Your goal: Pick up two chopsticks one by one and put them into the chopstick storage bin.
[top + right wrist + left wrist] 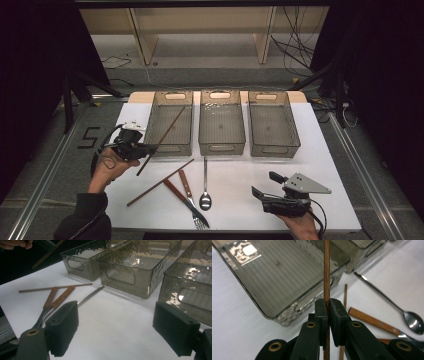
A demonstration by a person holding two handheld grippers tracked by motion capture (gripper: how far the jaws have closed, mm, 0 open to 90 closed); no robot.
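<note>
**Risk check: chopstick drop into the left bin**

left gripper (141,149) has its jaws clamped on one chopstick (165,136), pinched low on the shaft, so most of the stick sticks out ahead; the stick slants up over the near wall of the left bin (170,148), tip above the bin floor; right gripper (264,189) sits near the table's front right edge with jaws wide apart, nothing between them.

Failure modes, as I judge them:
- grip is near one end on a thin round shaft; the long free length could make it pivot in the pads, swinging the tip off line; cause: off-centre pinch.
- stick looks about as long as the bin; released while slanted, it may hang on the rim and tip back onto the table (235,170); cause: letting go before the stick is level and inside.
- shaft passes close over the near wall; lowering without moving forward could knock the lightweight bin toward the middle bin (222,145); I can't tell whether stick and rim already touch.
- second chopstick (160,182), knife (176,193), fork (191,196) and spoon (205,186) lie close together, chopstick and knife crossing; a later pick there could drag a neighbour along.
</note>
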